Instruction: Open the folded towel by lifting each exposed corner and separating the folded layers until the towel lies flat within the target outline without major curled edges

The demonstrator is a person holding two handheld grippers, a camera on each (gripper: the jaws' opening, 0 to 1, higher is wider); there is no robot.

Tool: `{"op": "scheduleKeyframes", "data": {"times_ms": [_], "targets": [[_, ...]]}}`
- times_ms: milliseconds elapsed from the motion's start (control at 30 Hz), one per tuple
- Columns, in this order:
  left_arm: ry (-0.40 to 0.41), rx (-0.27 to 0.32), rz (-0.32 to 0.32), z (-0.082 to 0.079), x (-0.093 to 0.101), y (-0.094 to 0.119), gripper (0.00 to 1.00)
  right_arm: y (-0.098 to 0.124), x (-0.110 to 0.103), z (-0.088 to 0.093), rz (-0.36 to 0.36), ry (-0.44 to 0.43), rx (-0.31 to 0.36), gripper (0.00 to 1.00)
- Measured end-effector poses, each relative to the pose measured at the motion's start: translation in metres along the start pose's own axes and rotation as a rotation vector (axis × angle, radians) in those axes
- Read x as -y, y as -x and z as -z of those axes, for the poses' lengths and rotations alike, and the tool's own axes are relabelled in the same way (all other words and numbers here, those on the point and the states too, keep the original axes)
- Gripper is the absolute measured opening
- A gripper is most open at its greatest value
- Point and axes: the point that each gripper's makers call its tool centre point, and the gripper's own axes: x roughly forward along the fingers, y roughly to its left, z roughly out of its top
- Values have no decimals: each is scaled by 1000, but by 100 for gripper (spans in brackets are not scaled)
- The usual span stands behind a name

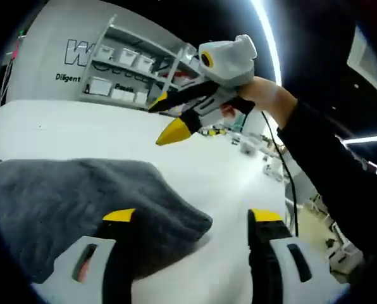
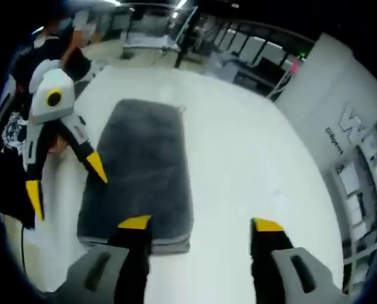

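The towel (image 2: pixel 140 168) is lying still folded, a grey rectangle on the white table (image 2: pixel 239 158), its near short edge sitting just ahead of the right gripper (image 2: pixel 201 228) and partly under that gripper's left finger. Both fingers of the right gripper are standing spread, holding nothing. In the left gripper view, the left gripper (image 1: pixel 191 218) is also hovering with its fingers spread wide and empty, the towel's rounded corner (image 1: pixel 198 225) lying between them, nearer the left finger (image 1: pixel 119 218). The right gripper (image 1: pixel 169 120) is hanging beyond those fingers, above the table past the towel, its yellow tips apart, with a dark sleeve (image 1: pixel 327 164) reaching in behind it. To do this step well, I judge each gripper should be lowering onto one exposed corner, pinching only the top layer, and lifting outward gently so the lower layers are not dragging. Both hands are tilting downward toward the cloth.
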Motion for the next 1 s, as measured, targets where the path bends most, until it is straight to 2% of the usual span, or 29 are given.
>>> {"op": "scheduleKeyframes", "data": {"times_ms": [33, 67, 133, 167, 233, 300, 333, 367, 433, 467, 567, 667, 733, 833, 1000], "targets": [[-50, 17, -11, -5, -3, 3, 96, 0, 5, -6, 33, -5, 30, 99], [-114, 33, -20, -11, -6, 8, 100, 4, 14, -9, 97, -17, 37, 98], [-185, 39, -13, -18, -12, 17, 99, 13, 27, -16, 210, -63, 77, 100], [-193, 34, -16, -18, -14, 18, 100, 13, 29, -18, 215, -64, 83, 100], [-251, -3, -34, -21, -30, 32, 100, 23, 40, -24, 297, -128, 121, 100], [-296, 10, -82, -32, -51, 47, 100, 33, 44, -35, 334, -196, 205, 100], [-303, 11, -89, -34, -54, 49, 100, 35, 44, -36, 340, -208, 217, 100], [-318, 24, -126, -46, -72, 64, 100, 44, 47, -42, 369, -264, 275, 100], [-322, 40, -154, -57, -90, 84, 100, 55, 43, -49, 394, -307, 339, 100], [-320, 46, -163, -61, -96, 90, 100, 58, 40, -52, 391, -308, 357, 100], [-310, 87, -186, -79, -115, 115, 100, 72, 24, -67, 378, -352, 466, 100], [-311, 112, -202, -94, -130, 137, 100, 81, 16, -69, 388, -377, 486, 100], [-313, 128, -214, -103, -140, 152, 100, 91, 15, -74, 428, -383, 529, 100], [-314, 140, -222, -110, -149, 167, 100, 104, 11, -75, 497, -414, 585, 97], [-285, 165, -212, -117, -164, 183, 100, 107, -3, -67, 508, -456, 599, 99]]}}
